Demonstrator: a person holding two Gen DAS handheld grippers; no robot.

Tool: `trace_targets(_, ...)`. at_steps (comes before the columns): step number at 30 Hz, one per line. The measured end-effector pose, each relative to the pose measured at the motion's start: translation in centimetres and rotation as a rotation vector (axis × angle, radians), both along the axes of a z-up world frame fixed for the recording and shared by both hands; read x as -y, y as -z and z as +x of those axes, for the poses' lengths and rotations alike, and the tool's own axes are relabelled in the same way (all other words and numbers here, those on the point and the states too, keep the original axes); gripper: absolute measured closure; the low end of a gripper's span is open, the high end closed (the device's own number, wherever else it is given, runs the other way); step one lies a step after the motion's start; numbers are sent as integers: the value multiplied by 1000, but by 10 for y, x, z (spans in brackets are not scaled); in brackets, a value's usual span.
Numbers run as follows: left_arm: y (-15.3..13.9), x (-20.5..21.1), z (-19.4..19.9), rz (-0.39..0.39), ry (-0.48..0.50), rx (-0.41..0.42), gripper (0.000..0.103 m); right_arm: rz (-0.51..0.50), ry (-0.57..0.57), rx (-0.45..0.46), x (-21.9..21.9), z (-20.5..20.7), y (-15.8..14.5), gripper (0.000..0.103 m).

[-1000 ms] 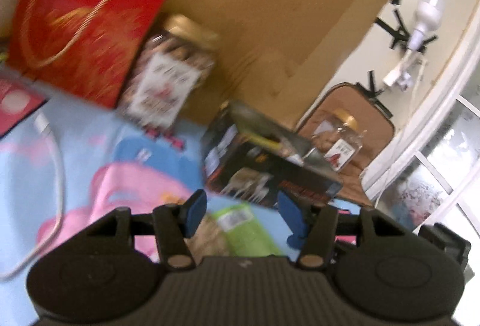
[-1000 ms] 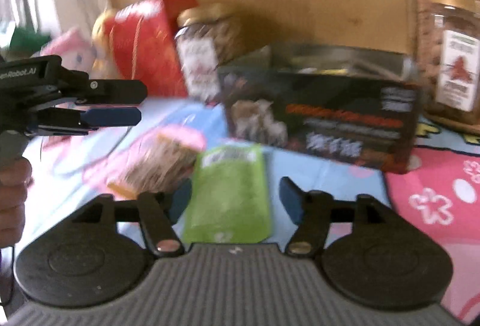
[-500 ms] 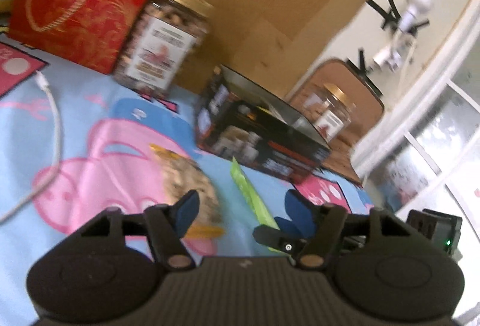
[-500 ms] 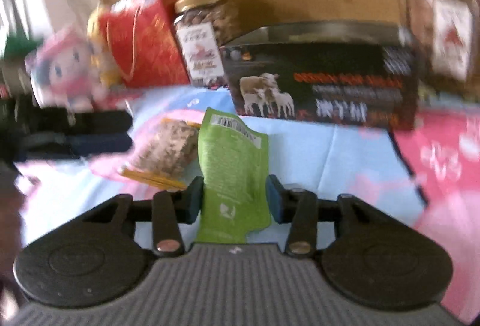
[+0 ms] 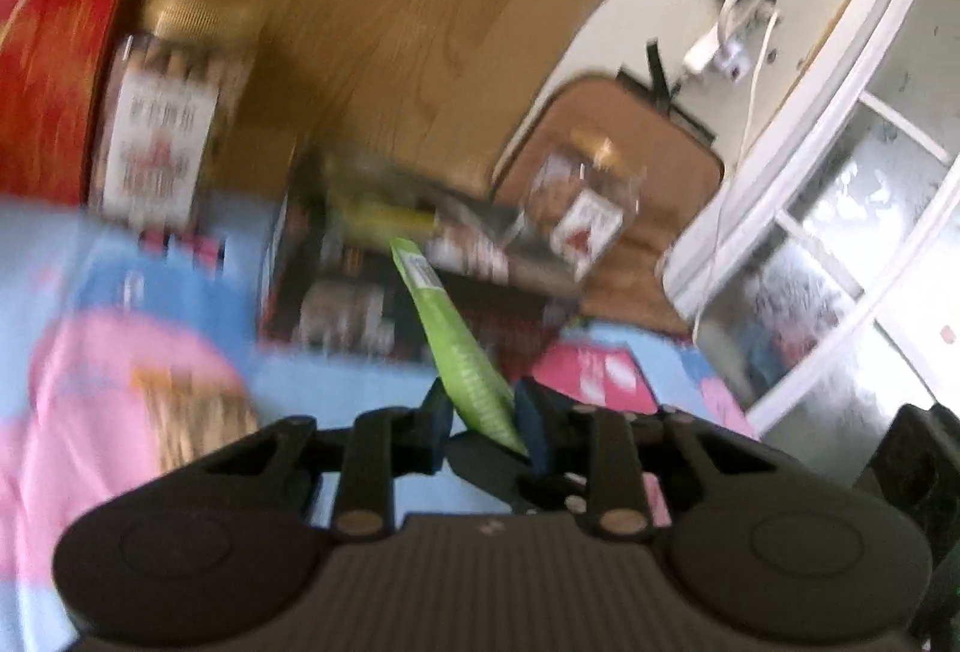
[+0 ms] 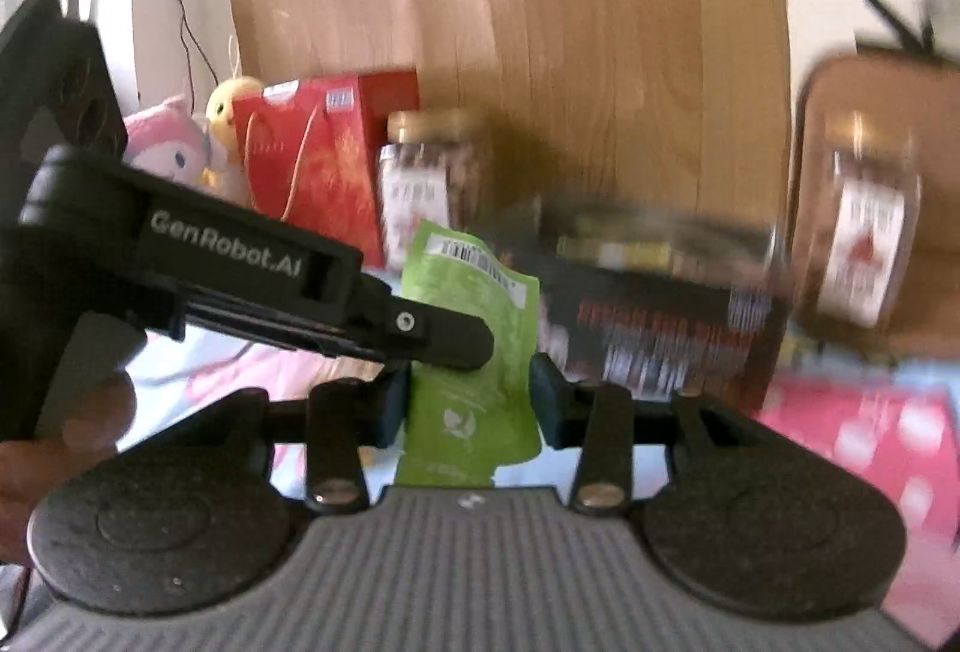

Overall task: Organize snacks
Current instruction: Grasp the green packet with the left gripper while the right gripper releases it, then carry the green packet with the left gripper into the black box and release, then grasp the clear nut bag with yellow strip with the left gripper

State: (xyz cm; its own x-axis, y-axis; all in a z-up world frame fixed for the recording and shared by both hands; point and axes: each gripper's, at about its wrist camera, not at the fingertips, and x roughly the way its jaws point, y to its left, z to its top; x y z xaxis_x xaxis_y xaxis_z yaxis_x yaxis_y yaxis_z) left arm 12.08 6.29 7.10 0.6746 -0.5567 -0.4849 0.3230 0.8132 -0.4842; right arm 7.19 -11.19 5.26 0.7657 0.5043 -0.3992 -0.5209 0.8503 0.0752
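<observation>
Black box (image 6: 654,316) close ahead, jars (image 6: 435,172) flanking, wood panel (image 6: 570,21) behind, mat (image 5: 336,382) bare in front

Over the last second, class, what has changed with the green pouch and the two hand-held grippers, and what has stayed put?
The green pouch has been lifted off the mat: the right hand-held gripper closed on it, then the left hand-held gripper swung over and closed on it too, so both now hold it upright. The black box, the jars and the red bag stayed where they were.

Glossy green foil pouch (image 6: 468,352), matt black plastic left claw (image 5: 480,427), smooth wood-grain board (image 6: 600,51) behind
</observation>
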Motion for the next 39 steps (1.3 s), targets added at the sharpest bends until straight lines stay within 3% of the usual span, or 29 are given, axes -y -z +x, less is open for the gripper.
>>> trace_targets(3,-18,-1,30,8,-30,44,78,-65,7,95,-13,27,-18,57)
trace_targets(8,-21,-7,90,-40,-66,22,73,-258,-20,179,-37,88,-28,55)
trace_targets(11,-11,-8,106,1,-109,8,71,-431,-87,220,-45,112,-14,45)
trace_targets(14,-1,-12,98,16,-116,12,70,-522,-29,246,-45,123,5,37)
trace_targets(18,3,-27,74,-7,-122,31,70,-337,32,227,-23,108,7,35)
trace_targets(24,2,-69,23,-52,-193,56,70,-138,55,208,-10,46,13,36)
trace_targets(28,16,-95,-7,-65,-257,15,65,-45,-28,76,-24,23,23,36)
trace_targets(33,40,-108,-19,-61,-294,-73,65,26,-111,-80,-46,8,38,35)
trace_targets(39,51,-96,-18,-48,-239,-103,65,16,-142,-141,-70,8,42,33)
